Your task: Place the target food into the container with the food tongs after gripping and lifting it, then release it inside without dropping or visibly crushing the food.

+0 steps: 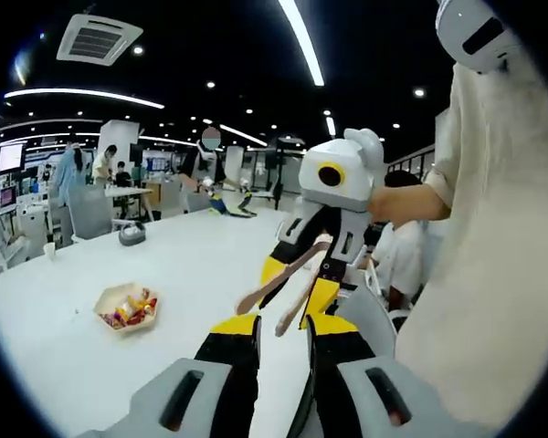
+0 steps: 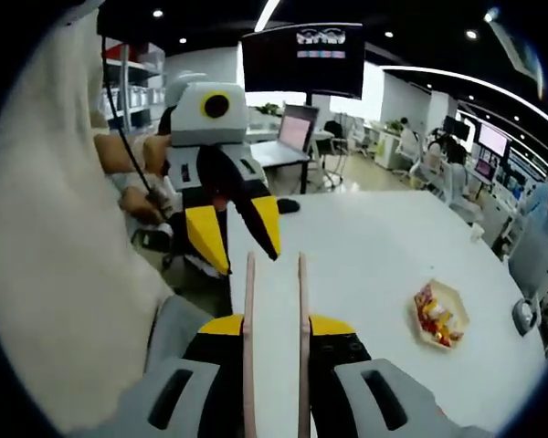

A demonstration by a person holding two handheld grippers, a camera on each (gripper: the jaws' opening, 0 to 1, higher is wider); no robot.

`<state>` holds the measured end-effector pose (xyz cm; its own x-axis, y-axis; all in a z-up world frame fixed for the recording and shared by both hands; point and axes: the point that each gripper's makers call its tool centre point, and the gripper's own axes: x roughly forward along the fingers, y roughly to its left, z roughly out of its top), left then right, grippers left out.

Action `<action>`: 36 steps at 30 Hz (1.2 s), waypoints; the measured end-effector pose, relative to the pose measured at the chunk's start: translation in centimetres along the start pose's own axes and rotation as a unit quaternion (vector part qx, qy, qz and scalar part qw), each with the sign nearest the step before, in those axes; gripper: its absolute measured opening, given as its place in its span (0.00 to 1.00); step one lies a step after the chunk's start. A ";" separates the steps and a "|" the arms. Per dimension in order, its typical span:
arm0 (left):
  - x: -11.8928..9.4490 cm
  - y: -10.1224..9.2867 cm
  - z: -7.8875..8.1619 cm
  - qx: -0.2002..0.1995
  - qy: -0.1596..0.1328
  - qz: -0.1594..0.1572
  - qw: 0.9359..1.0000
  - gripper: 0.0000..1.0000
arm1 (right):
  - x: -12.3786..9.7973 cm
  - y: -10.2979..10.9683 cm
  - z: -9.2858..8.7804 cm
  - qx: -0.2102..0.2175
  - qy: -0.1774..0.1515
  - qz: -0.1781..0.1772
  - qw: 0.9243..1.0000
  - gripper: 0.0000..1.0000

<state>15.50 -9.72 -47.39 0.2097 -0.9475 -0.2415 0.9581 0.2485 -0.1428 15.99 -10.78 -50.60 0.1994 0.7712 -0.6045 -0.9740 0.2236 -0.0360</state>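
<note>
A hexagonal paper container [image 1: 128, 307] holding red and yellow wrapped snacks sits on the white table [image 1: 192, 265]; it lies at the right in the right gripper view [image 2: 438, 315]. My right gripper [image 2: 276, 324] is shut on pale food tongs [image 2: 249, 310], whose two arms run forward side by side with nothing between them. In the left gripper view the right gripper [image 1: 297, 287] hangs above the table edge, and the tongs [image 1: 260, 294] point down and left, away from the container. My left gripper [image 1: 283, 333] is open and empty, with yellow jaws spread [image 2: 247, 260].
A person in a cream garment [image 1: 493, 255] stands close at the table's edge. A dark round object [image 1: 132, 234] and a small cup [image 1: 49, 248] rest on the table's far side. Chairs, desks, a monitor [image 2: 301, 59] and people fill the room beyond.
</note>
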 end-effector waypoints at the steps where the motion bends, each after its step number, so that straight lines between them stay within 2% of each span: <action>1: 0.0 0.0 0.0 0.001 0.000 -0.001 1.000 0.14 | 0.0 0.0 0.0 0.000 0.000 0.002 1.000 0.23; 6: 0.0 0.0 0.1 0.017 0.001 -0.002 1.000 0.08 | 0.1 0.2 0.3 -0.002 -0.002 0.008 1.000 0.24; 16: -0.3 -0.4 -0.4 0.038 0.011 -0.008 0.999 0.05 | 0.3 0.5 0.6 0.000 -0.005 0.017 1.000 0.24; 29: -0.3 -1.5 -1.1 0.042 0.019 -0.033 0.998 0.00 | 0.7 1.0 -0.4 -0.014 0.012 0.036 0.999 0.28; 36: -0.3 -1.8 -1.0 0.037 0.011 -0.035 0.999 0.00 | 1.0 0.7 -0.5 -0.023 0.013 0.027 0.999 0.31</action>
<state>13.55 -9.66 -48.02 0.1376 -0.9571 -0.2549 0.9822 0.1650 -0.0893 15.40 -10.19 -51.64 0.1449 0.7657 -0.6266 -0.9872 0.1542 -0.0398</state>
